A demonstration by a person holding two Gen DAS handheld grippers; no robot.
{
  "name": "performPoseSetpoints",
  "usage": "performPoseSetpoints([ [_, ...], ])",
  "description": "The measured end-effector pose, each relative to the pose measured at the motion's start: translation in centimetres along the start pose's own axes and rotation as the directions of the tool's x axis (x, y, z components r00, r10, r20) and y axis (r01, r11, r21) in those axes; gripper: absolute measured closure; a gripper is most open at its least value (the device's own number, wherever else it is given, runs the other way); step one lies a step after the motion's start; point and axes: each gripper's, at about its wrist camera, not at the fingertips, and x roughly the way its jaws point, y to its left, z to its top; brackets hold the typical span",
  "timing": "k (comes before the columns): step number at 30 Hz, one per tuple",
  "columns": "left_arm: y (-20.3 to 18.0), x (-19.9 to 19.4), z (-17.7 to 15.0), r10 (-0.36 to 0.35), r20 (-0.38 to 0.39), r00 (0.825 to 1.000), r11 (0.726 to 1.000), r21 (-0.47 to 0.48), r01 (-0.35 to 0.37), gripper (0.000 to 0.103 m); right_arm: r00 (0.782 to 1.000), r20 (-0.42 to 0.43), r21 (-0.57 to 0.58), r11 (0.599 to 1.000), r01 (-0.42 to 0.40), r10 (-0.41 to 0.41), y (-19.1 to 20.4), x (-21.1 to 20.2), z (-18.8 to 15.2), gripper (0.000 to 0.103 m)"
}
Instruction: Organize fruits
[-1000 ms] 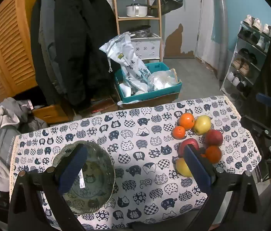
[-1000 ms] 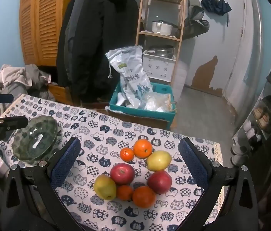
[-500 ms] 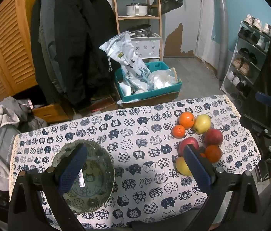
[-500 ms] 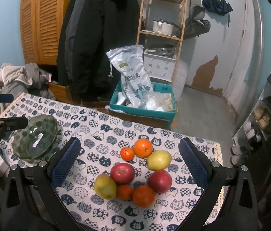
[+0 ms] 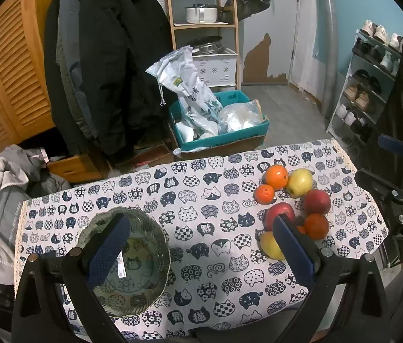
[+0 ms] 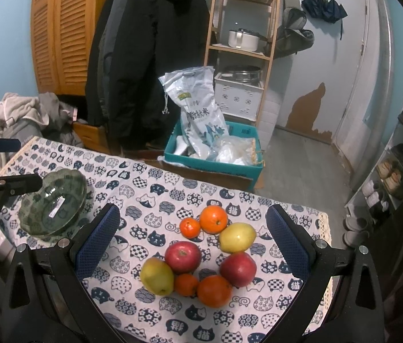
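Fingers [image 6: 98, 240] apart above fruits [image 6: 198, 260]

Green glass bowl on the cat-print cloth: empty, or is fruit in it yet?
Empty: the green glass bowl shows only a label inside; all fruit sits on the cloth.

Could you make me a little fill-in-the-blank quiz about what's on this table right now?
1. The glass bowl holds ____ fruit.
2. The number of red apples in the fruit pile is ____.
3. The tablecloth is printed with the faces of ____.
4. The right gripper is open and hangs above the ____.

Missing words: no; two; cats; fruit pile
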Motion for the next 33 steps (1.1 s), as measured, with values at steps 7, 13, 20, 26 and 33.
performPoseSetpoints([
  [7, 0.03, 0.04, -0.09, -0.001, 0.001, 1.0, 1.0, 0.0, 0.001, 0.002, 1.0, -0.001, -0.004, 1.0, -0.001, 0.001, 0.61, 0.16, -0.75, 0.003],
  [13, 0.17, 0.05, -0.2, -0.011, -0.006, 1.0, 1.0, -0.002, 0.011, 0.002, 1.0, -0.002, -0.005, 1.0, 0.0, 0.0, 0.56, 0.16, -0.69, 0.003],
  [20, 0.27, 0.1, -0.06, -0.01, -0.004, 1.0, 1.0, -0.001, 0.01, 0.002, 1.0, -0.003, -0.002, 1.0, -0.001, 0.001, 0.51, 0.17, -0.64, 0.003],
  [26, 0.21, 0.11, 0.11, -0.012, -0.003, 1.0, 1.0, 0.0, 0.012, 0.002, 1.0, -0.004, -0.006, 1.0, -0.001, 0.001, 0.34, 0.1, -0.39, 0.003],
  [33, 0.12, 0.05, 0.04, -0.014, -0.004, 1.0, 1.0, 0.003, 0.014, 0.002, 1.0, -0.005, -0.005, 1.0, -0.001, 0.001, 0.44, 0.16, -0.53, 0.003],
])
